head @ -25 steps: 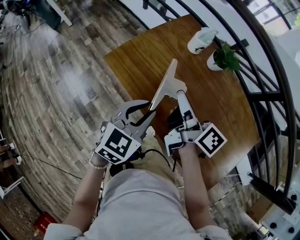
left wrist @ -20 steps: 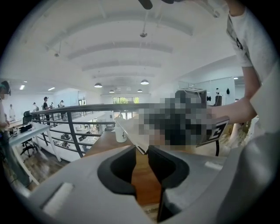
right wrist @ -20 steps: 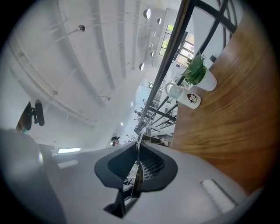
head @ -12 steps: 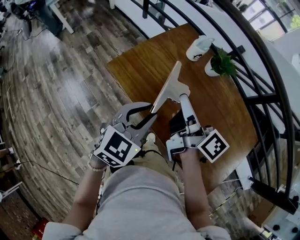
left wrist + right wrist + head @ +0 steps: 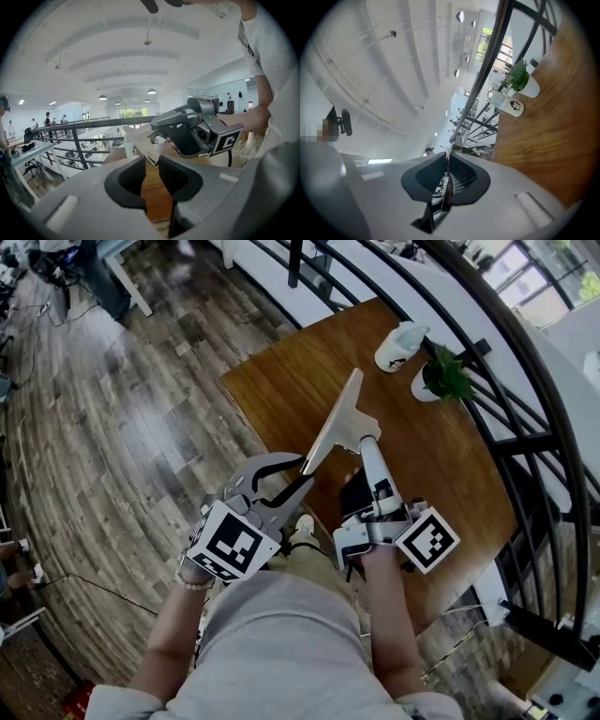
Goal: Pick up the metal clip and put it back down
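A light flat clipboard (image 5: 333,423) hangs tilted above the wooden table (image 5: 281,381), its thin edge toward me. My right gripper (image 5: 367,439) is shut on its metal clip (image 5: 152,137) at the board's near end. In the right gripper view a thin edge (image 5: 448,185) is pinched between the closed pads. My left gripper (image 5: 302,472) stands open at the board's lower corner (image 5: 146,152). That corner reaches the jaw tips, and the pads do not press on it. The right gripper (image 5: 197,131) shows from the side in the left gripper view.
A white mug (image 5: 398,334) and a small potted plant (image 5: 442,376) stand at the table's far edge, by a black railing (image 5: 525,442). A dark object (image 5: 354,493) lies under the right gripper. Plank floor lies to the left.
Both grippers and the clipboard have risen a little off the table together. The grip and the open left jaws look the same.
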A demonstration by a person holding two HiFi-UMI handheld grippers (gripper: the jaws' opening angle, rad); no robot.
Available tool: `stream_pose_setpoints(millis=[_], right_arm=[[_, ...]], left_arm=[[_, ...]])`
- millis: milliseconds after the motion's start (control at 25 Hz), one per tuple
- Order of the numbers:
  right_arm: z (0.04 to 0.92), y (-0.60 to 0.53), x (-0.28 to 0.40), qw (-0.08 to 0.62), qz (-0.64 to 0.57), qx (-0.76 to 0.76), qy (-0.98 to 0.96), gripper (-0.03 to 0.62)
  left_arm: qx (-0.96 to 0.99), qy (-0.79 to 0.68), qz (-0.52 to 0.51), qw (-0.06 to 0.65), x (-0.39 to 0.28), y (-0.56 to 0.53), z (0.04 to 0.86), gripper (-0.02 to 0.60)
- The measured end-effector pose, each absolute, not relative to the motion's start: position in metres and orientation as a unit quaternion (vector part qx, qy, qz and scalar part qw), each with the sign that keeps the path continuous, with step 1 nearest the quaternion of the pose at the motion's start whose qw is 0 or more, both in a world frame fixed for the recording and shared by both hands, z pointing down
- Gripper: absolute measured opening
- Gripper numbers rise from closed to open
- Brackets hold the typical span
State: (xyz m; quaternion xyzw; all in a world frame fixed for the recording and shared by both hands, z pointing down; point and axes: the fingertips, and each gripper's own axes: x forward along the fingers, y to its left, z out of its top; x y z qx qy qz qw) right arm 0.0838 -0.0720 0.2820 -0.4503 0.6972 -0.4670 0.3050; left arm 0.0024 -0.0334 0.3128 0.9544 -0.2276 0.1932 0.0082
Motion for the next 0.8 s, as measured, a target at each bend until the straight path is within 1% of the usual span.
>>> stream_pose_setpoints(millis=[800], right_arm=[[0.312,-0.077,0.092,0.297,-0.490,-0.479,0.665,0.044]], left_arm=[[0.955,-0.205,0.212,0.033,0.009,-0.041,0.341,0.098]])
